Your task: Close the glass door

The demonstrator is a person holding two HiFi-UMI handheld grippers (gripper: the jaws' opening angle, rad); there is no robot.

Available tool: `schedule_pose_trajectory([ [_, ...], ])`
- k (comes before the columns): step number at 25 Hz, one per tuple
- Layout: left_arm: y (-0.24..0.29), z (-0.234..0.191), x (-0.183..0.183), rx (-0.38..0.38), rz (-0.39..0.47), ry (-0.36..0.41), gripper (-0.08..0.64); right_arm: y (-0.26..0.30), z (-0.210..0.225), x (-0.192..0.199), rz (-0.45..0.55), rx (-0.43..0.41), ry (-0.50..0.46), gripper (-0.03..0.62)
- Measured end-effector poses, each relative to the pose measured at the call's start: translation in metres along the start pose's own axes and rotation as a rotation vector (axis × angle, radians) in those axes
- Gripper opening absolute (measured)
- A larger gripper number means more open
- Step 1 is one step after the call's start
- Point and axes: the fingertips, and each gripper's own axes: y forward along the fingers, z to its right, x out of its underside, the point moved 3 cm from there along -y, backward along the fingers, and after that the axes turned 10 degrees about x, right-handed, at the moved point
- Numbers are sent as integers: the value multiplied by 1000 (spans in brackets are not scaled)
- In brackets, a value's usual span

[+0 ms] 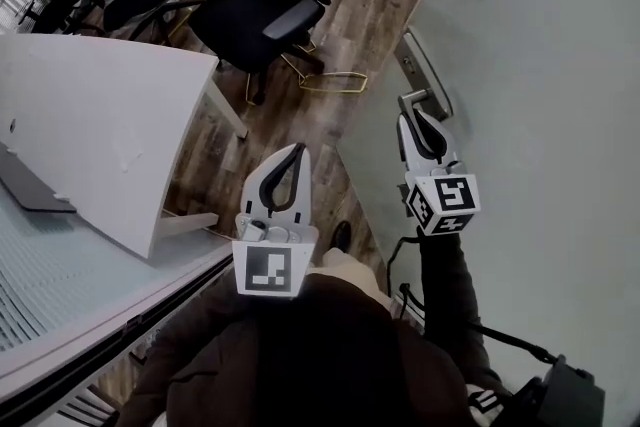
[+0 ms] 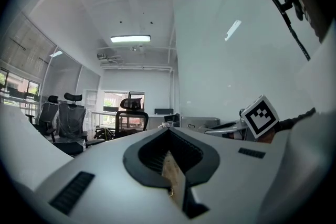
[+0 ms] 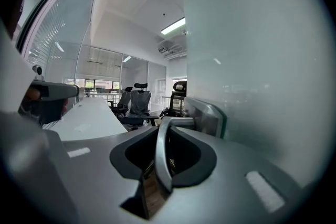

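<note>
The frosted glass door [image 1: 540,55] is standing as a smooth, pale panel along the right, its edge meeting the wood-grain floor [image 1: 330,45]. A flat white table [image 1: 100,125] is sitting at the left, with a black padded office chair [image 1: 255,10] beyond it. The right gripper [image 1: 412,118] is clamping the door's curved, brushed-metal lever handle [image 3: 161,160] between its jaws. The left gripper [image 1: 296,153] is hanging apart from the door, jaws pressed together on nothing.

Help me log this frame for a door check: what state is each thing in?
glass door: open, not yet shut.
right gripper: shut on the door handle.
door handle: gripped by the right gripper.
left gripper: shut, empty.
ceiling light: on.
</note>
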Motion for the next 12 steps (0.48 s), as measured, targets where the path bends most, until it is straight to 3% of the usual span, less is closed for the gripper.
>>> schedule_pose_trajectory([
  [12, -16, 8, -1, 19, 6, 9, -3, -25, -69, 1, -1, -108, -26, 67],
])
